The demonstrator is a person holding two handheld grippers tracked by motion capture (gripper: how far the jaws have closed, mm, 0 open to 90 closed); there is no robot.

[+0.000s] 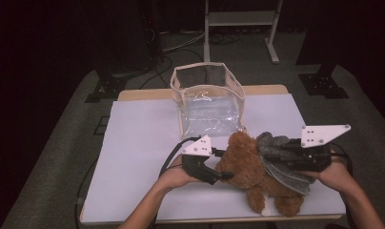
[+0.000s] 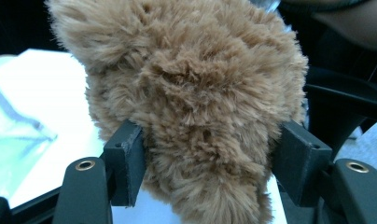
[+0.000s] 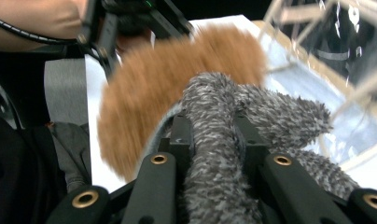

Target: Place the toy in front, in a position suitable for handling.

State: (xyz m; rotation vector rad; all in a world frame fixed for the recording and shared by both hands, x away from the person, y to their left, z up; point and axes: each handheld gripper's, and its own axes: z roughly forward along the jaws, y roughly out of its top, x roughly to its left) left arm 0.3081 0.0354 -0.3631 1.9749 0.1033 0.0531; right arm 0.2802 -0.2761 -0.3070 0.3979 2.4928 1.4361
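Item: brown teddy bear (image 1: 250, 164), lower centre-right of the high view, on the white table sheet (image 1: 138, 143). Long axis runs from head at upper left to feet at lower right. Grey knitted scarf (image 1: 281, 164) drapes its right side. My left gripper (image 1: 218, 175) brackets the bear's fur, jaws half spread. My right gripper (image 3: 213, 140) pinches the scarf. Clear bag (image 1: 207, 98) stands just above.
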